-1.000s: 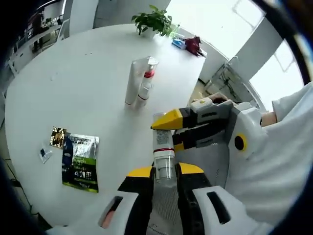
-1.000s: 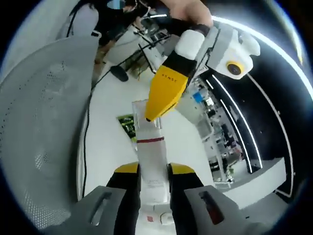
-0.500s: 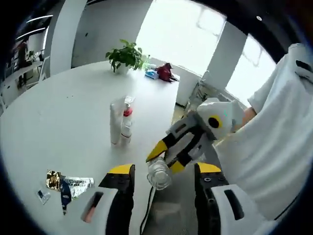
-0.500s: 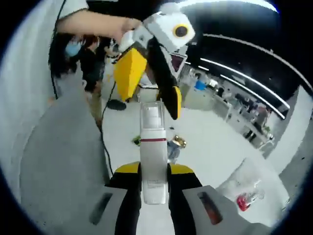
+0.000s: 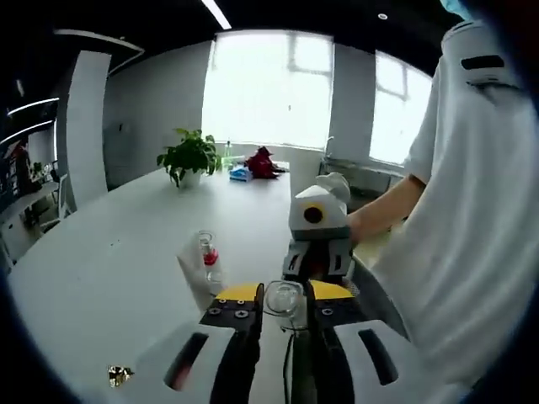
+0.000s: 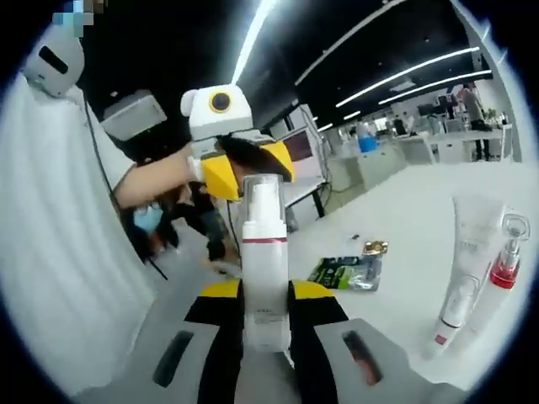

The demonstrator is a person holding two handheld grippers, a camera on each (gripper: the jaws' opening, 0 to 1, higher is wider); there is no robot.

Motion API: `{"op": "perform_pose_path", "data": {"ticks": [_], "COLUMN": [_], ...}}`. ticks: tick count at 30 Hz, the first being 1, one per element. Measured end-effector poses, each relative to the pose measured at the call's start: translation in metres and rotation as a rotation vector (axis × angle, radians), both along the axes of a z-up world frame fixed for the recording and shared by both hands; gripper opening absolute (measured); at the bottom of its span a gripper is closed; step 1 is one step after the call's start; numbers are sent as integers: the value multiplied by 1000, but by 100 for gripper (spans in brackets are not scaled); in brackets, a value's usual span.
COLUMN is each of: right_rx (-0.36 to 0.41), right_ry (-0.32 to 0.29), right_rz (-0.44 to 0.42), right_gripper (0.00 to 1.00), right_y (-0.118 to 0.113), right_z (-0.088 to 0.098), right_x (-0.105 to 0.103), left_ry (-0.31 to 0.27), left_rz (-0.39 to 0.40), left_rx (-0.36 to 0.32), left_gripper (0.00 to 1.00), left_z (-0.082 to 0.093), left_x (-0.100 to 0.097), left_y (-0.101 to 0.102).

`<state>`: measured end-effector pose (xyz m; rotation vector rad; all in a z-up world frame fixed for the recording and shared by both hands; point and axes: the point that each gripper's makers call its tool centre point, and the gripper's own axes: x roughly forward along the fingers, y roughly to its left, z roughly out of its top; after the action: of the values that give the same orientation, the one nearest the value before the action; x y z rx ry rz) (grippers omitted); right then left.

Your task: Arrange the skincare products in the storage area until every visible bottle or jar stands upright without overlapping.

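Note:
A white pump bottle [image 6: 265, 269] with a red band and a clear cap [image 6: 263, 194] is held in the air between both grippers. My right gripper [image 6: 265, 290] is shut on its body. From the far side, my left gripper [image 6: 250, 168] has its yellow jaws closed against the cap. In the left gripper view the cap [image 5: 285, 301] sits pinched between the left gripper [image 5: 284, 290] jaws, with the right gripper [image 5: 318, 252] facing behind it. A white tube [image 6: 461, 252] and a red-collared dropper bottle [image 6: 504, 269] stand side by side on the white table [image 6: 404, 210].
A green sachet [image 6: 349, 271] and a gold sachet [image 6: 375, 247] lie on the table. A potted plant [image 5: 189, 156] and small items stand at the table's far end. A person in a white shirt [image 5: 472, 210] holds the grippers beside the table edge.
The left gripper was open beside the cap half a second ago and has now closed onto it. Both views have swung up toward level. The right gripper kept its hold on the bottle.

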<state>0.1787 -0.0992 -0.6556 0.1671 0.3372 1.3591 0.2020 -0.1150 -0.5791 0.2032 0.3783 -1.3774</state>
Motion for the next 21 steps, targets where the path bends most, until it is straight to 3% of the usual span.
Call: {"op": "perform_pose_path", "data": {"ticks": [3, 6, 12, 14, 17, 19, 21], "right_rx": [-10, -24, -80, -167, -374, -399, -414], "right_ry": [2, -4, -37, -81, -217, -267, -299], "right_rz": [-10, -37, -116, -170, -306, -385, -407], "right_gripper": [20, 20, 22, 26, 36, 34, 30], "right_y": [0, -4, -8, -12, -20, -20, -15], "right_z": [-1, -2, -3, -8, -12, -6, -2], "right_x": [-1, 4, 17, 26, 42, 50, 49], "left_ry": [36, 98, 121, 121, 157, 200, 227], "left_rz": [24, 105, 217, 269, 412, 500, 542], "left_rx": [12, 33, 66, 107, 157, 170, 162], "left_gripper": [24, 23, 22, 22, 23, 22, 23], "left_z": [-2, -6, -8, -12, -16, -20, -21], "left_x": [4, 13, 28, 34, 46, 55, 62], "left_y": [-3, -3, -3, 1, 8, 15, 18]}}
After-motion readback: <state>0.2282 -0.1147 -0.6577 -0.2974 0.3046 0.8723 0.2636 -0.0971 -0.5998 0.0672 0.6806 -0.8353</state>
